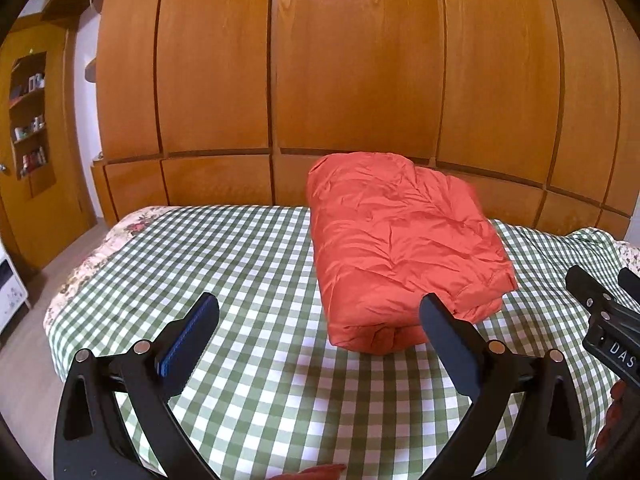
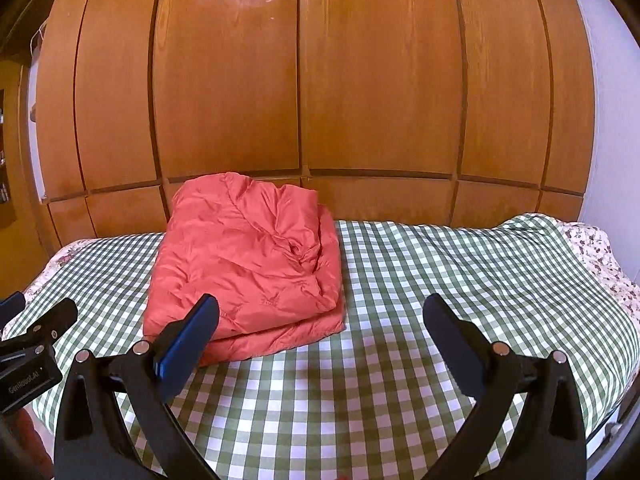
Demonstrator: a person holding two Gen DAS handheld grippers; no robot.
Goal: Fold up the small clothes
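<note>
Left wrist view, one folded orange jacket (image 1: 404, 248) on checked bedspread (image 1: 248, 264), two tools (image 1: 320, 320) (image 2: 320, 320) spread wide, empty

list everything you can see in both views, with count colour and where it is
jacket: one, orange-red, puffy, folded into a bundle, lying on the bed toward the wardrobe side
bed cover: one, green and white check, spread over the bed
floral quilt: one, cream with red flowers, showing under the cover at the bed's edges
wardrobe: one, orange-brown wood panels, behind the bed
door with shelf niche: one, brown wood, far left in the left wrist view, small bottles on its shelves
left gripper: one, black with blue pads, open, above the cover, holding nothing
right gripper: one, black with blue pads, open, above the cover, holding nothing
</note>
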